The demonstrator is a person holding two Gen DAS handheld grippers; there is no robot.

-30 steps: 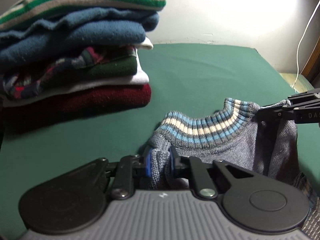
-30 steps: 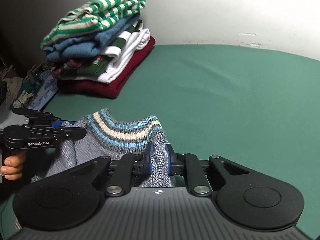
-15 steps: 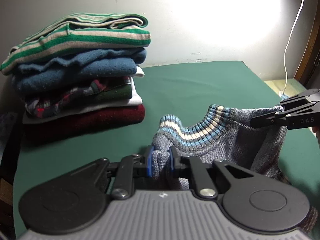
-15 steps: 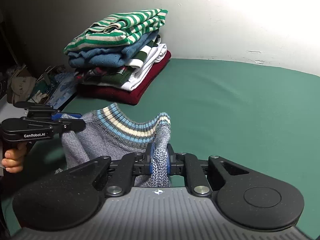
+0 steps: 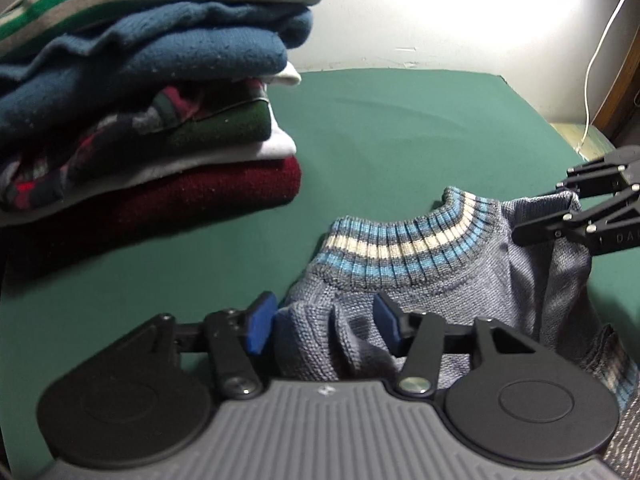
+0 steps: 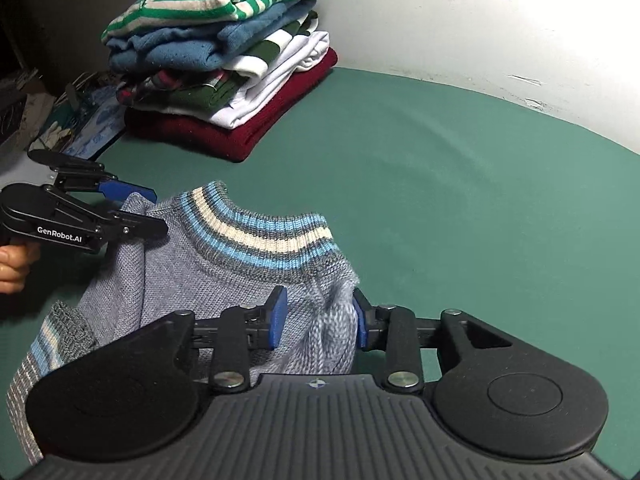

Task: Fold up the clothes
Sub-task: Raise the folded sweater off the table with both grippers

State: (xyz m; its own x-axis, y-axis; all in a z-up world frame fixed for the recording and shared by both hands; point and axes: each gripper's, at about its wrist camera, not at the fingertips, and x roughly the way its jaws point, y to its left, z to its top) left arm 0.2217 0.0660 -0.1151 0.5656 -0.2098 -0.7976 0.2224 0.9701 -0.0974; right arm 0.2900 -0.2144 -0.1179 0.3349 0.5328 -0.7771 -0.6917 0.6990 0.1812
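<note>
A grey-blue knit sweater (image 5: 408, 276) with a blue and cream striped collar lies bunched on the green table cover (image 5: 400, 128). My left gripper (image 5: 324, 326) is at one shoulder; its jaws are opening, with a fold of knit loose between the blue pads. My right gripper (image 6: 318, 316) is at the other shoulder of the sweater (image 6: 224, 276); its jaws are opening too, and fabric sits between them against the right-hand pad. Each gripper shows in the other's view: the right gripper (image 5: 548, 204) at the far right, the left gripper (image 6: 148, 208) at the far left.
A tall stack of folded clothes (image 6: 224, 60) stands at the back left of the green cover (image 6: 440, 200), against the white wall. Beyond the left edge lies clutter (image 6: 80, 120). A white cable (image 5: 596, 64) hangs at the right. A person's hand (image 6: 12, 264) holds the left gripper.
Both grippers were shut on the sweater's shoulders and now stand apart from the fabric. The sweater has sunk onto the cover, and both views have dropped lower again.
</note>
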